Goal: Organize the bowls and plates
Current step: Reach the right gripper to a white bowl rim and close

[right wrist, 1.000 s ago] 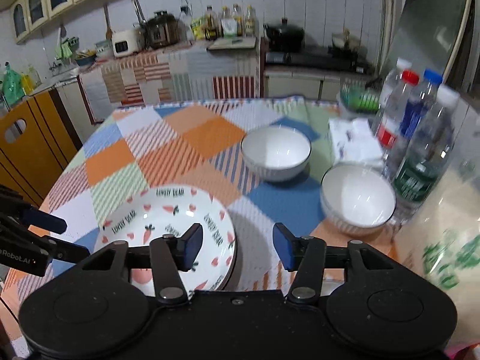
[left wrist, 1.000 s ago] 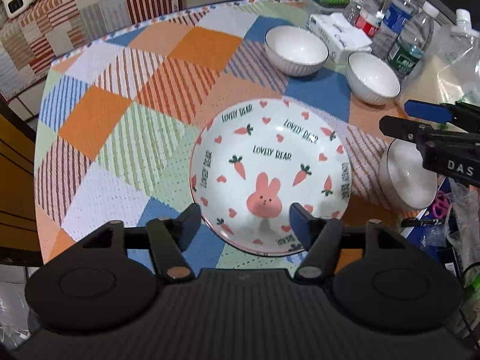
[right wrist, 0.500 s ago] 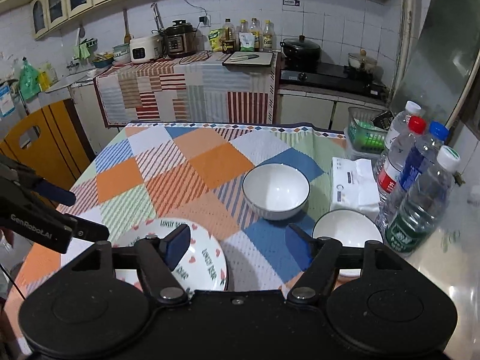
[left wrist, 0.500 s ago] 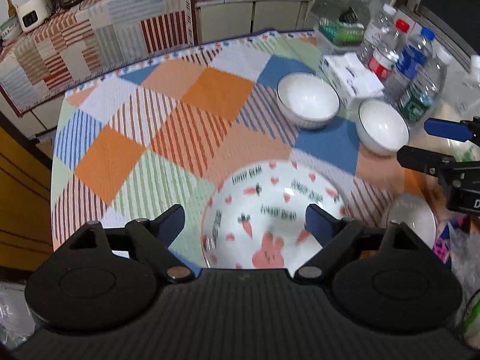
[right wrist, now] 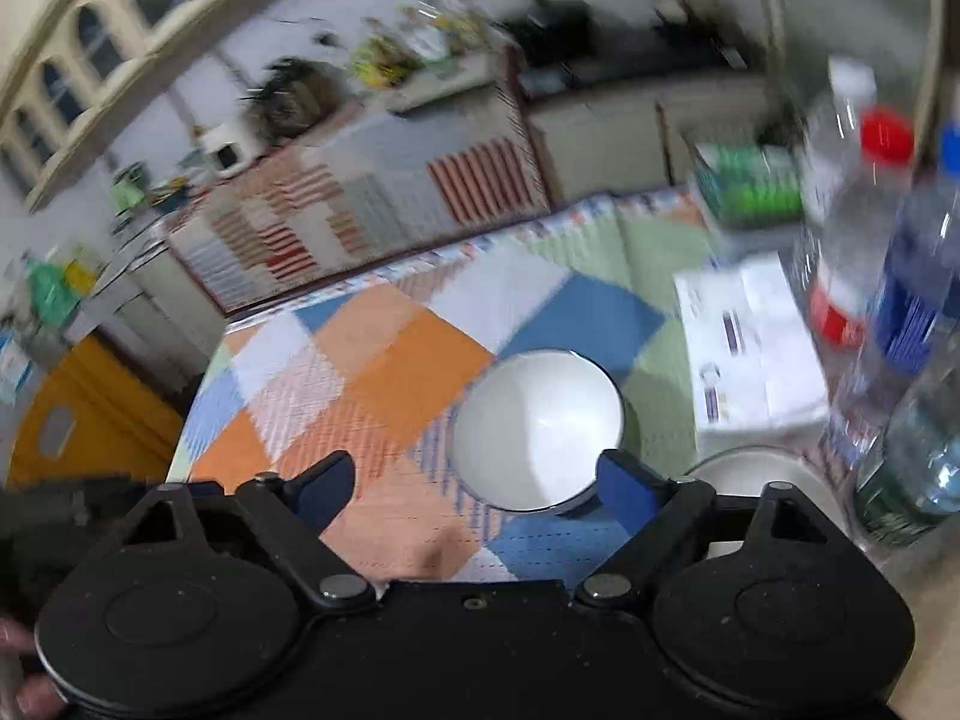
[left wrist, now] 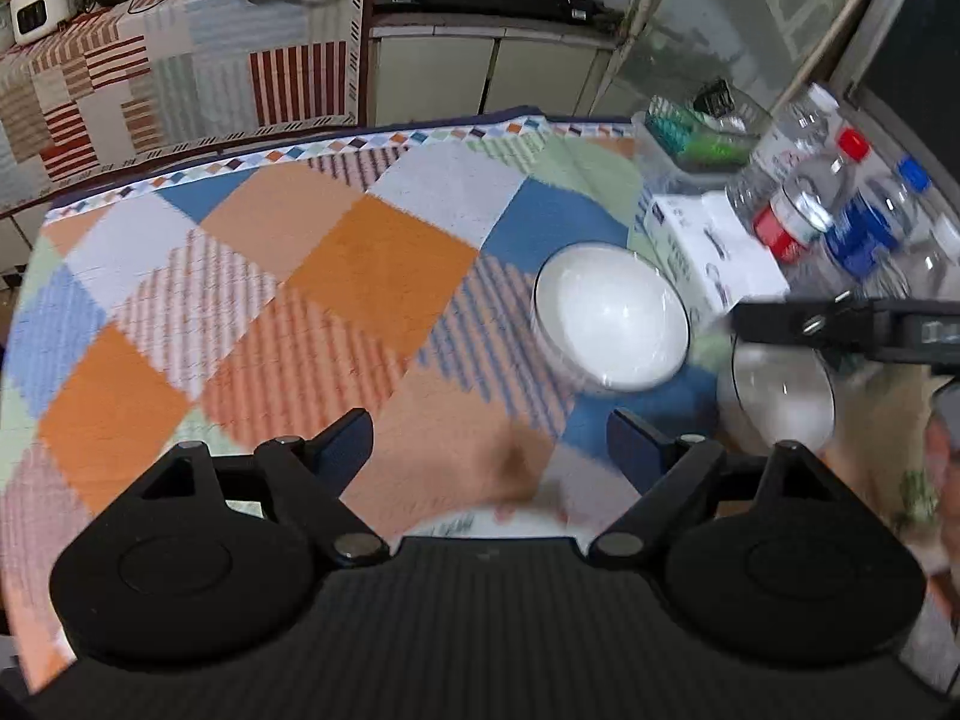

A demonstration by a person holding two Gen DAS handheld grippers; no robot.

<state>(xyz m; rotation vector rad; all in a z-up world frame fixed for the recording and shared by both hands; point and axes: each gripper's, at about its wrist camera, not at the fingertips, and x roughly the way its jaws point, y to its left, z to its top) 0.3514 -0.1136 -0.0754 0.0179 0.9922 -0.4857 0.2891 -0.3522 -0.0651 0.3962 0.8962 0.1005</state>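
A white bowl (left wrist: 612, 324) sits on the patchwork tablecloth (left wrist: 336, 276); it also shows in the right wrist view (right wrist: 537, 426). A second white bowl (left wrist: 783, 399) sits to its right, partly behind my right gripper's finger (left wrist: 840, 327); its rim shows in the right wrist view (right wrist: 756, 462). Only the far rim of the rabbit plate (left wrist: 480, 525) shows, below my left gripper (left wrist: 489, 447), which is open and empty. My right gripper (right wrist: 474, 483) is open and empty, just short of the first bowl. Both views are blurred.
Several water bottles (right wrist: 864, 228) stand at the table's right edge. A white tissue pack (right wrist: 753, 354) lies beside them and a green basket (right wrist: 750, 186) behind it. A kitchen counter (left wrist: 180, 78) runs beyond the table.
Both grippers have moved forward over the table and tilted up. The rabbit plate has slid almost out of both views. The bowls now look closer. Both grippers stay open.
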